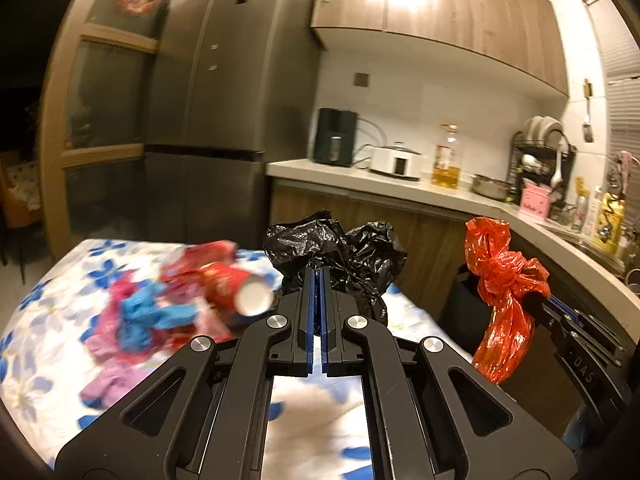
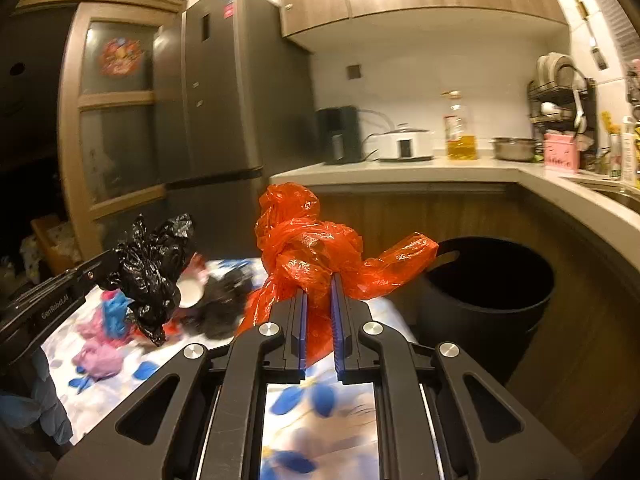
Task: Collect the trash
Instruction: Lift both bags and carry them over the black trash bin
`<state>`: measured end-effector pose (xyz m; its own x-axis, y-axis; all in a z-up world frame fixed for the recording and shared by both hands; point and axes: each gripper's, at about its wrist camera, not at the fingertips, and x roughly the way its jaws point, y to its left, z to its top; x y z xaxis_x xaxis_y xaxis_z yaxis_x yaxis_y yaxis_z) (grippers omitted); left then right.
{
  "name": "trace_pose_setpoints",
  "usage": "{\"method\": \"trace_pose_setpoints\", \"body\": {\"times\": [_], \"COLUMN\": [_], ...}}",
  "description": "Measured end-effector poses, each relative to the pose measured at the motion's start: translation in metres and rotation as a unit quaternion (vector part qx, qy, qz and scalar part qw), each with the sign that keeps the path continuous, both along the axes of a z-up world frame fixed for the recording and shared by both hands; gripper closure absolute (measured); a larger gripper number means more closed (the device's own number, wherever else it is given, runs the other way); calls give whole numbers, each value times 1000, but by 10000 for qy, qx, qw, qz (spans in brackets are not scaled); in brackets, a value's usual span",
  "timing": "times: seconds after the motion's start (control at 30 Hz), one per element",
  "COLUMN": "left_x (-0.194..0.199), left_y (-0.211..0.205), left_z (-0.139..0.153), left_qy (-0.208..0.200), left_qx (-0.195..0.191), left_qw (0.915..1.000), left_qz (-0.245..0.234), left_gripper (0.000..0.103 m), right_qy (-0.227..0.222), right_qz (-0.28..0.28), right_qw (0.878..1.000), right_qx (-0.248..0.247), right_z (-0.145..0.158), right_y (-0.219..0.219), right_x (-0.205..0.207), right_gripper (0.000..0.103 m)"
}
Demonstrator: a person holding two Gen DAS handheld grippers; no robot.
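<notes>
Crumpled black bag (image 1: 336,252) pinched in left hand-held gripper (image 1: 319,276), knotted orange bag (image 2: 316,248) in right hand-held gripper (image 2: 319,280).

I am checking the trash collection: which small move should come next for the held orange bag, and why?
Probably carry the orange bag rightward over the open black bin: the right gripper is shut on it, and the bin stands just beside the table.

Warm, dim yellow light, with a blown-out glare on the upper cabinets (image 1: 436,4) at top centre — detail gone there. Far left falls into near-black. Fisheye bends the fridge (image 1: 224,92) and counter (image 2: 460,168); dark vignette at corners. The floral tablecloth (image 1: 52,320) smears with motion blur.
</notes>
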<state>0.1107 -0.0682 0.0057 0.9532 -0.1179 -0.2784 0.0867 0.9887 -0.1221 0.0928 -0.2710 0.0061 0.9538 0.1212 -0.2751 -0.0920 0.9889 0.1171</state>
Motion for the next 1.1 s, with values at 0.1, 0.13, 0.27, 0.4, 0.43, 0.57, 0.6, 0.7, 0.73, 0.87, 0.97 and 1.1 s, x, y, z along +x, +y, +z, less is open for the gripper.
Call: {"method": "trace_pose_setpoints", "body": {"times": [0.1,0.13,0.27,0.4,0.43,0.57,0.6,0.7,0.73,0.87,0.97,1.1], "left_x": [14,18,35,51,55,76,82,96,102,118,127,139], "left_y": [-21,-28,-57,-92,-100,-136,-144,-166,-175,-202,-217,-230], "left_z": [4,6,14,21,22,23,22,18,16,12,8,2], "left_qy": [-34,-48,-131,-274,-306,-304,-276,-240,-224,-212,-212,-143], "left_qx": [-64,-77,-148,-124,-116,-147,-173,-153,-150,-114,-121,-162], "left_qw": [9997,9995,9983,9962,9955,9925,9919,9902,9893,9864,9844,9827], "left_qz": [-226,-288,-550,-819,-887,-1171,-1230,-1366,-1436,-1629,-1741,-1838], "left_gripper": [102,102,102,102,102,102,102,102,102,102,102,102], "right_qy": [-87,-109,-202,-325,-349,-405,-400,-417,-426,-451,-428,-357], "right_qz": [-199,-262,-558,-938,-1010,-1281,-1311,-1417,-1429,-1451,-1464,-1478], "right_qw": [9998,9996,9982,9951,9943,9909,9905,9889,9887,9881,9878,9878], "right_qx": [-6,3,-2,10,10,81,100,152,160,257,308,334], "right_z": [5,7,11,16,17,19,18,17,17,16,15,10], "right_y": [-17,-23,-48,-78,-84,-113,-116,-133,-134,-148,-155,-162], "right_x": [3,5,11,21,22,33,35,43,44,54,62,73], "right_gripper": [92,92,92,92,92,92,92,92,92,92,92,92]}}
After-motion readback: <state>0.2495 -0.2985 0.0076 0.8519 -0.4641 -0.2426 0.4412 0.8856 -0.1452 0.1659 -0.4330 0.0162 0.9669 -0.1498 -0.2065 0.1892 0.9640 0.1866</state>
